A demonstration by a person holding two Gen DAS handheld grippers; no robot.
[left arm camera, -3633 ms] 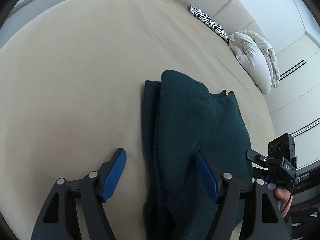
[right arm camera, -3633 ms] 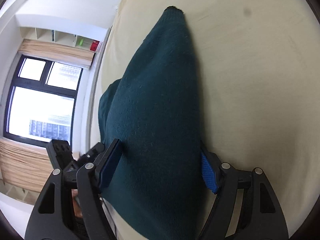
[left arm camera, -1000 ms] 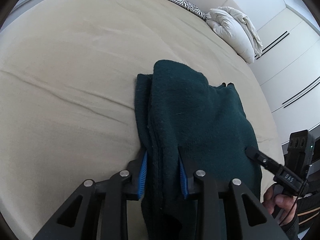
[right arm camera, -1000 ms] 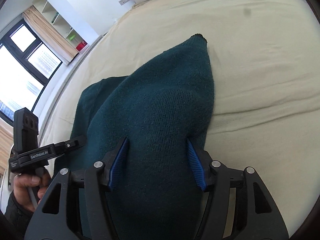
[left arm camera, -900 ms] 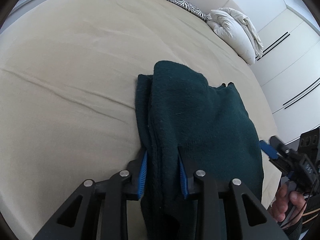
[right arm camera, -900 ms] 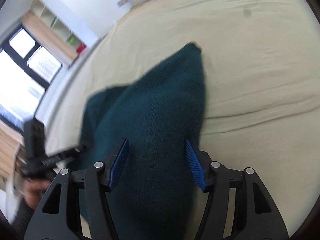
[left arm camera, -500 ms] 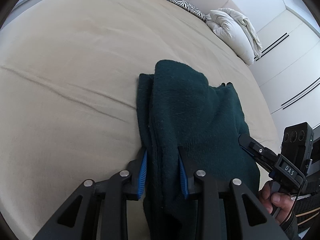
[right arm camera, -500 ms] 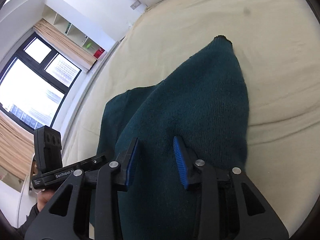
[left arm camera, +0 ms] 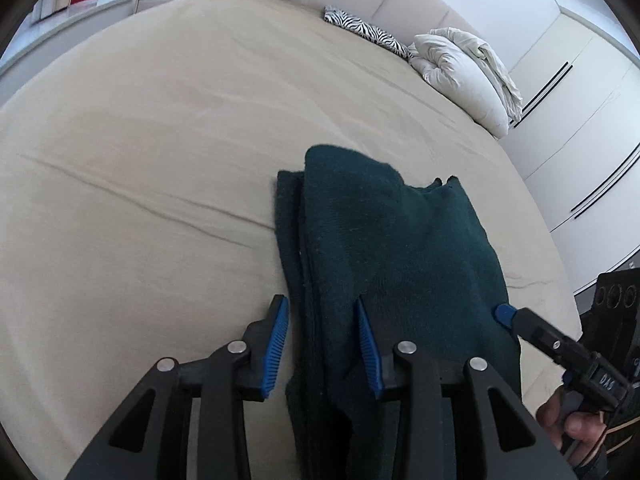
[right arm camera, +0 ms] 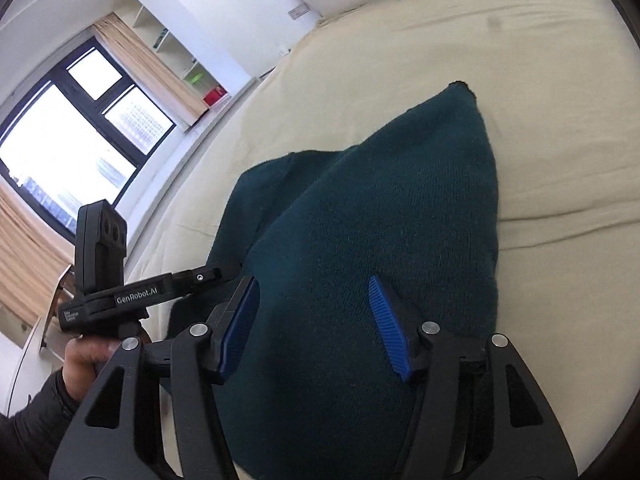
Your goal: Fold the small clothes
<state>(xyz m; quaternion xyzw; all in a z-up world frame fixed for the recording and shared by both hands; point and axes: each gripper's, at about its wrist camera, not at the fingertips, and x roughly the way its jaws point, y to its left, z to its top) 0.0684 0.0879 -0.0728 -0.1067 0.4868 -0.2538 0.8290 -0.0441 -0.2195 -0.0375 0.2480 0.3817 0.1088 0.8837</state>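
A dark green knitted garment [left arm camera: 400, 240] lies folded in layers on the beige bed sheet [left arm camera: 160, 160]. My left gripper [left arm camera: 322, 344] straddles the near left edge of the fold. Its jaws are opening, the cloth edge sits between them, and the left pad [left arm camera: 276, 340] stands just clear of it. In the right wrist view the garment [right arm camera: 380, 200] fills the middle. My right gripper [right arm camera: 314, 324] hovers over its near end with jaws opening, the pads apart and not pinching the knit. Each gripper's tip shows in the other view, the right gripper [left arm camera: 504, 314] and the left gripper [right arm camera: 200, 278].
A zebra-print pillow [left arm camera: 364, 32] and a bundled white duvet [left arm camera: 460, 72] lie at the bed's far end. White wardrobe doors [left arm camera: 580, 100] stand to the right. A large window [right arm camera: 60, 152] and open shelves are on the left. A hand [right arm camera: 92, 352] holds the left gripper.
Both grippers have widened. The left one has released the fold's edge and the right one the pinch of knit it held half a second ago. Both have drawn back and up a little.
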